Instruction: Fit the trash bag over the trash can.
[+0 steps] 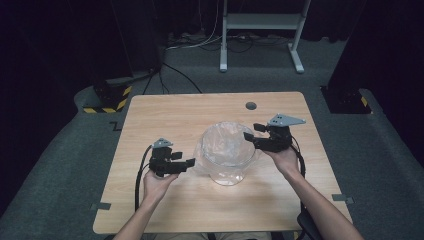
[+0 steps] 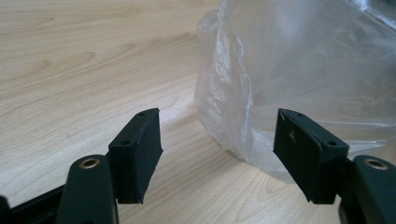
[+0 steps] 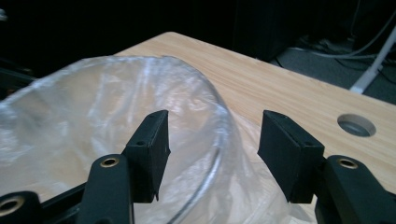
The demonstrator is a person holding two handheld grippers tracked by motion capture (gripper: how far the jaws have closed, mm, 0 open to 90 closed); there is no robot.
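Tongs (image 2: 217, 154) open, crinkled clear plastic liner (image 2: 299, 79), round glass bowl (image 1: 227, 150)

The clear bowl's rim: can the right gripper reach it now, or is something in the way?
Probably yes. The right gripper is open, its jaws either side of the plastic-lined clear bowl's rim; nothing lies between.

the clear bowl (image 1: 227, 150), lined with a thin plastic bag (image 2: 289, 79), stands mid-surface (image 1: 165, 112) and is the one obstacle. bare wood lies open behind it up to the round hole (image 1: 251, 106), in front of it toward the person, and out to both side edges. the left gripper (image 1: 186, 164) has its jaws apart just beside the bag's side; the right gripper (image 1: 251, 138) straddles the rim with its jaws apart.
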